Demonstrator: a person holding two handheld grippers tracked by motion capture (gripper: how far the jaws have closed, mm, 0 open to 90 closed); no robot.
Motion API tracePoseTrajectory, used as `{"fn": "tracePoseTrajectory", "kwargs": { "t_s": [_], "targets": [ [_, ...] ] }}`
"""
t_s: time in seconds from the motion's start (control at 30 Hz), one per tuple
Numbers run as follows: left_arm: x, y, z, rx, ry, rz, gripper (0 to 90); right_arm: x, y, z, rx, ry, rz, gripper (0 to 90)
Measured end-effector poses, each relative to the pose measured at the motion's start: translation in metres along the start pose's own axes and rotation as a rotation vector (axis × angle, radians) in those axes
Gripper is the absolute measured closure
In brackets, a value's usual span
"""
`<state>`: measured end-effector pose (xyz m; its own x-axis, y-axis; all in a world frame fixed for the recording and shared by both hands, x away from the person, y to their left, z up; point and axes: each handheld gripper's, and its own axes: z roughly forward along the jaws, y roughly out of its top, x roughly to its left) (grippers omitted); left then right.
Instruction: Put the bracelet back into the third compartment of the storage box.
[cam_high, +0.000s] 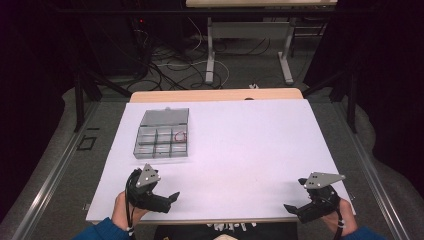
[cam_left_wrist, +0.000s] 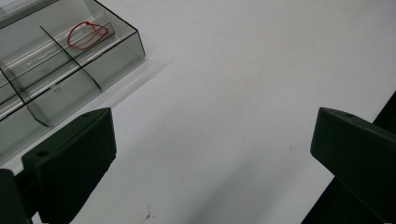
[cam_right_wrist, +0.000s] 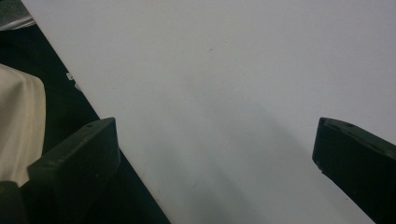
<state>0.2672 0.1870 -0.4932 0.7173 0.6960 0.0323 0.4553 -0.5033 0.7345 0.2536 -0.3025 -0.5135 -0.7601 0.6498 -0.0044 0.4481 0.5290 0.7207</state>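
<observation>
The left hand-held gripper (cam_high: 172, 196) is held at the near edge of the bench (cam_high: 240, 150), jaws spread and empty. The clear box (cam_high: 162, 133) lies just beyond it, long axis running away, lid open. The right hand-held gripper (cam_high: 290, 207), also spread, is well apart from the box. A red band (cam_high: 180, 136) is seen in a right-hand compartment; nothing stands between.

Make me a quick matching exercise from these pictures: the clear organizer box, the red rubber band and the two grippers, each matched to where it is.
1. organizer box
2. red rubber band
3. left gripper
4. right gripper

A. table's near right corner
B. far left part of the white table
C. just in front of the box
D. inside a right-hand compartment

Pairs: 1-B, 2-D, 3-C, 4-A
</observation>
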Motion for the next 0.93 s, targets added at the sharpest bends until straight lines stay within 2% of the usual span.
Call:
{"fn": "tracePoseTrajectory", "kwargs": {
  "t_s": [0.37, 0.7, 0.93],
  "targets": [
    [-0.005, -0.011, -0.007, -0.009, -0.008, 0.021, 0.1, 0.001, 0.000, -0.001, 0.012, 0.006, 0.007, 0.3],
    [-0.006, -0.020, -0.012, -0.021, -0.019, 0.008, 0.1, 0.001, 0.000, -0.001, 0.015, 0.007, 0.008, 0.3],
    [-0.003, -0.019, -0.015, -0.036, -0.009, 0.000, 0.1, 0.000, -0.001, -0.001, 0.010, 0.011, 0.004, 0.3]
  ]
}}
